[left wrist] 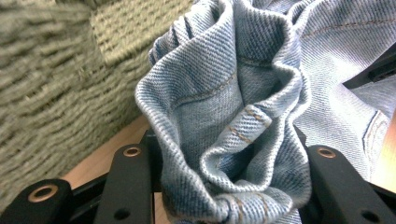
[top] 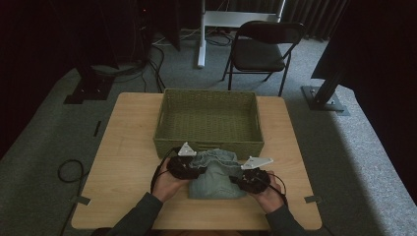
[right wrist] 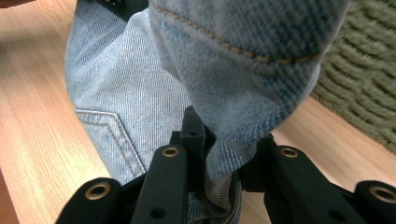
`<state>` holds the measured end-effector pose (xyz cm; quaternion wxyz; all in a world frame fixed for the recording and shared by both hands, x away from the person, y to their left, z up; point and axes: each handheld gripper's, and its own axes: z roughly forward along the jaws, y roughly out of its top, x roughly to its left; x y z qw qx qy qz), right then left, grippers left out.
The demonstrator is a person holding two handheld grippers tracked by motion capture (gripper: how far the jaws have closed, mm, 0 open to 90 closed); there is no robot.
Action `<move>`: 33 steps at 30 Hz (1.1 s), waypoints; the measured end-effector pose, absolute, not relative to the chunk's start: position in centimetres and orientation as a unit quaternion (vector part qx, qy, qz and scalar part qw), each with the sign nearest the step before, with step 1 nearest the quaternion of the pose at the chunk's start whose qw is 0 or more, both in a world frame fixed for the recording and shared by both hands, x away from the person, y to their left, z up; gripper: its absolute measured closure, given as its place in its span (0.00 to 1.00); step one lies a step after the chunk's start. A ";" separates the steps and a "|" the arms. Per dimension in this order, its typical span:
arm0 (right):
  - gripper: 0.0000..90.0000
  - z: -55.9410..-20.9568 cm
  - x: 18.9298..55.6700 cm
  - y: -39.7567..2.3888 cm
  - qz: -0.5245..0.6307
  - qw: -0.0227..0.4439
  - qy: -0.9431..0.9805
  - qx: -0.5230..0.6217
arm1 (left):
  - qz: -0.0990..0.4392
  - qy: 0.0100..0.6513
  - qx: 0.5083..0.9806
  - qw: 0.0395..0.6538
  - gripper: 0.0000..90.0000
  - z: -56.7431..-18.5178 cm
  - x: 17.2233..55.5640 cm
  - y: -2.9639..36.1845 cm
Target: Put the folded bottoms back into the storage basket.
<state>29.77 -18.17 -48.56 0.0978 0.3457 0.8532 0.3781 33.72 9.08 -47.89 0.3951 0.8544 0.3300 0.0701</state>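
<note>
A folded pair of light blue jeans (top: 216,176) lies on the wooden table (top: 123,162), just in front of a green woven basket (top: 209,143). My left gripper (top: 195,170) grips the jeans' left side. In the left gripper view a bunched fold of denim (left wrist: 224,102) is squeezed between the two black jaws of my left gripper (left wrist: 229,161), with the basket (left wrist: 56,84) close behind. My right gripper (top: 237,178) holds the right side. In the right gripper view, the jaws of my right gripper (right wrist: 224,151) pinch a hanging denim edge (right wrist: 205,70) above the table (right wrist: 37,116).
The basket is empty and takes up the table's far middle. Bare wood lies to the left and right of the jeans. Beyond the table, a black folding chair (top: 263,46), a white desk leg (top: 201,34) and dark stands rest on grey carpet.
</note>
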 end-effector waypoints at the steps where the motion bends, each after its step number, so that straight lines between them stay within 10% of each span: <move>1: 0.85 -48.3 29.7 -18.2 0.379 0.098 0.853 0.345 | 0.070 0.329 0.855 0.396 0.61 -47.7 33.7 9.1; 33: 0.84 -40.5 30.5 -18.3 0.408 0.115 0.851 0.311 | 0.098 0.308 0.847 0.422 0.61 -39.4 34.0 10.1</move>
